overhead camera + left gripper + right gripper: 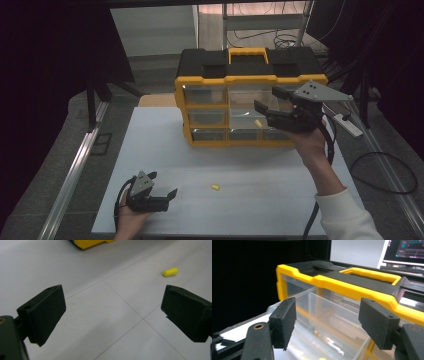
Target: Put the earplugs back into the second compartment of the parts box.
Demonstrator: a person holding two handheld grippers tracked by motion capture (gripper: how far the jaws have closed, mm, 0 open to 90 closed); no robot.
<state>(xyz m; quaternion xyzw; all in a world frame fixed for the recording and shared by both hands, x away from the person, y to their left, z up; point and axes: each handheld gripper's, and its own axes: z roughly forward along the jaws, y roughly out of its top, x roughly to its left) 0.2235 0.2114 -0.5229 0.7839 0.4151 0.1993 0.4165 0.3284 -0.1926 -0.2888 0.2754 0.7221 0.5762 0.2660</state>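
A black-and-yellow organiser [250, 67] with clear drawers stands at the back of the white table [165, 150]. Its middle drawer [244, 118] is pulled out, and a small yellow piece [258, 123] shows inside it. My right gripper [268, 98] hovers over that drawer with its jaws open and nothing between them. In the right gripper view the gripper [327, 306] looks across the clear drawer [319, 322] at the organiser's yellow frame [352, 287]. My left gripper [162, 184] rests open near the table's front left. A yellow capsule [215, 187] lies to its right, and shows ahead of the open left gripper [113, 293] as the capsule [170, 271].
A corner of the organiser's yellow base [87, 243] shows at the top of the left gripper view. Metal rails [75, 170] run along both sides of the table. Cables and a power strip [347, 125] lie on the floor at the right, and a monitor [404, 250] stands behind the organiser.
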